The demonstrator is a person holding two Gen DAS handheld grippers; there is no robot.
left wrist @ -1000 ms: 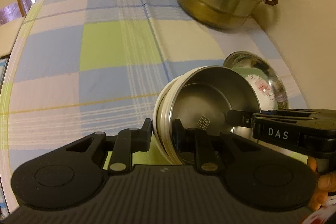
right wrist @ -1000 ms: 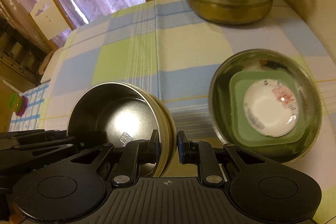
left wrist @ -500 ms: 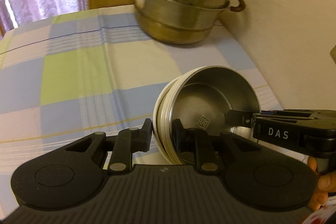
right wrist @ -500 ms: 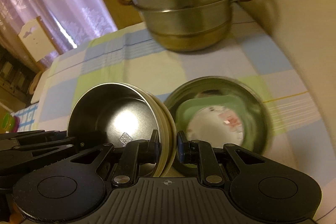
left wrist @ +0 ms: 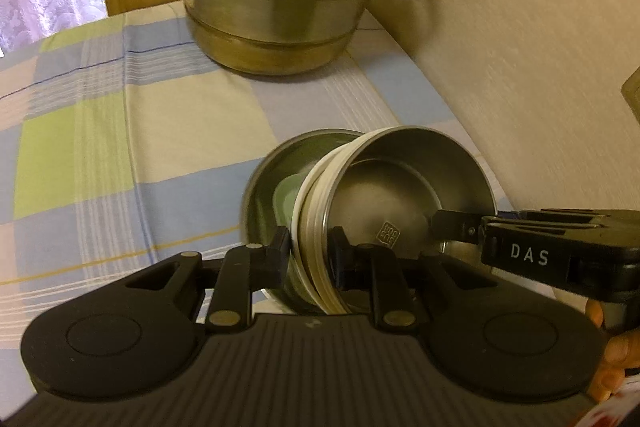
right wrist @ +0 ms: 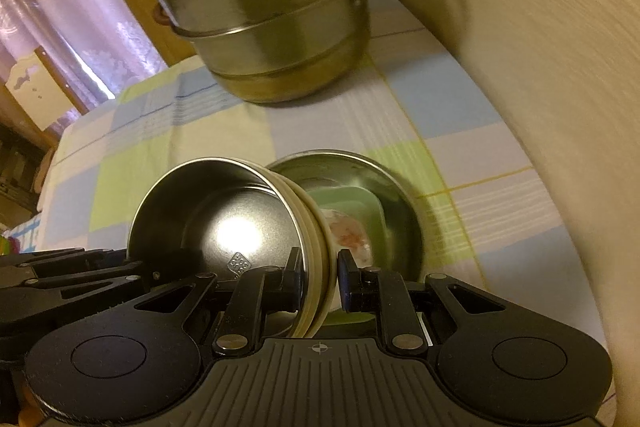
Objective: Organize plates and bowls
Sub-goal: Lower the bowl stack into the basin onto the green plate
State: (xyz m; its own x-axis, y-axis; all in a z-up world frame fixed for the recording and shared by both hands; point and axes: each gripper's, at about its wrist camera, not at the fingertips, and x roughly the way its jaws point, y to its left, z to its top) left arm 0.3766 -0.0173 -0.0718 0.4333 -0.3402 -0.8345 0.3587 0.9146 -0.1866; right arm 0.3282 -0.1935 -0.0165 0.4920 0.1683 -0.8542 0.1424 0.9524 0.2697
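Steel bowl (left wrist: pixel 404 203) now above basin (left wrist: pixel 272 183)

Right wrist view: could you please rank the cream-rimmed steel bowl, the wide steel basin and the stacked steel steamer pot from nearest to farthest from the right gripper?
1. Cream-rimmed steel bowl: its rim is clamped in the right gripper jaws.
2. Wide steel basin: just beyond, on the checked cloth, slightly right.
3. Stacked steel steamer pot: far end, by the wall.
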